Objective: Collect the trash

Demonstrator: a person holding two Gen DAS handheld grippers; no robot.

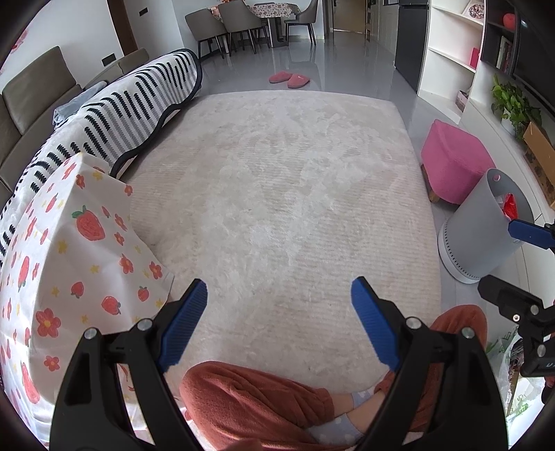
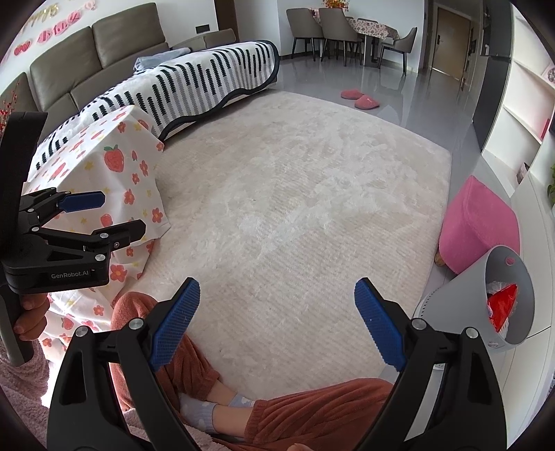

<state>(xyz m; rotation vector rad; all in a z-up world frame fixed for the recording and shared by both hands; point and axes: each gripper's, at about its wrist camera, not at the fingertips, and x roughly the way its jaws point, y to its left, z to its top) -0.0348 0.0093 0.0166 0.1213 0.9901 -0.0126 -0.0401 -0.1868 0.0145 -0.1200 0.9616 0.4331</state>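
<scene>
Both grippers' fingers (image 1: 373,322) (image 2: 378,324) spread, empty; trash bin (image 2: 461,295) right of them.

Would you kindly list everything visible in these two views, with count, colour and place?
rug: one, cream, middle of the floor
bin: one, grey, right of the rug, leaning, red trash inside
stool: one, pink, beyond the bin
slippers: two, pink, on the grey floor past the rug
sofa: one, brown, left, with a striped cover
strawberry cloth: one, white and red, draped left of the rug
dining chairs: several, grey, around a far table
shelves: white, right wall
plant: one, green, right
legs: rust trousers, pale socks, bottom
left claw: open, empty, blue pads
right claw: open, empty, blue pads
</scene>
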